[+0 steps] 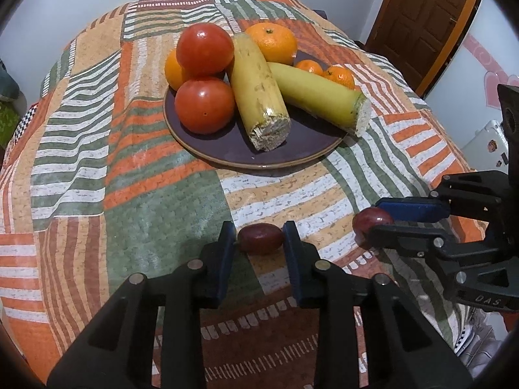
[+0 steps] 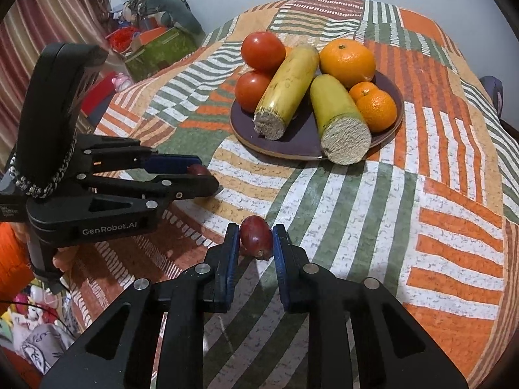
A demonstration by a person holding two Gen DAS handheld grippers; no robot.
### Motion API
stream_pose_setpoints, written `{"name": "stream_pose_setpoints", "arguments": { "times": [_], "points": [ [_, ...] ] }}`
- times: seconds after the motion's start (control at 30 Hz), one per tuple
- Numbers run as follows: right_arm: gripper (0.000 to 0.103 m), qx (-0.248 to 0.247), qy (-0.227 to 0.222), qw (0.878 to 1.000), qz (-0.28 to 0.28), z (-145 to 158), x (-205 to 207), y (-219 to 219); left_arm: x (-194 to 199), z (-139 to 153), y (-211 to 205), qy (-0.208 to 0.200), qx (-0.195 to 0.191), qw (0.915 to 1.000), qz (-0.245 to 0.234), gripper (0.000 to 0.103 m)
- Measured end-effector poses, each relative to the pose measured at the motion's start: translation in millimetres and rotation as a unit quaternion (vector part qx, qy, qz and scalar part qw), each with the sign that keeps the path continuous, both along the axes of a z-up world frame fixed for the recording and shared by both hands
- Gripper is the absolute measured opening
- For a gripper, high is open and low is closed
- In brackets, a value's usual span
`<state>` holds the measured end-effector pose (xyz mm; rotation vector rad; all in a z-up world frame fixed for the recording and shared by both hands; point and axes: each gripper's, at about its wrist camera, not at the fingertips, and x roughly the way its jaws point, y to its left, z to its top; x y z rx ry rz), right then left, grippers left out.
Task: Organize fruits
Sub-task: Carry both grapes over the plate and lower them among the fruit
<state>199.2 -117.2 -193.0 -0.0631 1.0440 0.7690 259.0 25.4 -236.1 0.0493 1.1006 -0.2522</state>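
Left wrist view: the left gripper point(image 1: 259, 236) is pointed steeply down at the patchwork cloth point(image 1: 97, 149) covering the counter, and its blue fingers point(image 1: 227, 246) are seen clamped on a small dark red fruit point(image 1: 260, 238), one pad pressed on each end. The fruit sits low, right at the cloth. A wide strip of bare cloth is left between it and the purple plate point(image 1: 246, 154) further back, so there's decent room ahead. The plate is piled up: two tomatoes point(image 1: 204, 105), two yellow cut stalks point(image 1: 259, 97), a big orange point(image 1: 271, 42) and small mandarins point(image 1: 340, 76) behind. One stalk's cut end hangs past the plate rim on the right. The counter edge drops away on the right toward a wooden door point(image 1: 421, 22). The right gripper point(image 1: 376, 220) is seen just beside, coming in from the right, shut around a second red fruit point(image 1: 369, 220).

Right wrist view: the right gripper point(image 2: 256, 240) is angled down too, fingers point(image 2: 232, 243) closed on its red fruit point(image 2: 256, 238), held just at the cloth. Open cloth lies between it and the plate point(image 2: 305, 149). The left gripper point(image 2: 202, 175) is seen at left near the counter's edge, gripped from below by a hand point(image 2: 61, 259); only a sliver of its fruit point(image 2: 198, 170) is visible between the fingers. Clutter is seen past that edge.
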Motion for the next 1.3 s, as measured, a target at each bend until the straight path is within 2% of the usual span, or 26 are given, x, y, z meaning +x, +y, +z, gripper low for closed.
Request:
{"name": "stream_pose_setpoints", "arguments": {
  "times": [0.4,0.8,1.13,1.3],
  "points": [
    [0.019,0.02,-0.039,0.999,-0.033,30.1,17.0,-22.0,8.4,35.9,-5.1,-0.046,-0.016,0.9988,0.008,0.03],
    [0.019,0.023,-0.08,0.995,-0.058,50.4,52.3,-28.1,44.6,58.0,-13.8,-0.074,-0.033,0.9966,0.015,0.03],
    [0.019,0.025,-0.09,0.993,-0.07,49.6,81.2,-27.5,76.3,62.4,-19.5,-0.086,-0.037,0.9955,0.015,0.03],
    [0.019,0.023,-0.089,0.993,-0.073,42.5,94.2,-24.1,90.4,63.4,-22.0,-0.091,-0.023,0.9955,0.011,0.03]
  ]
}}
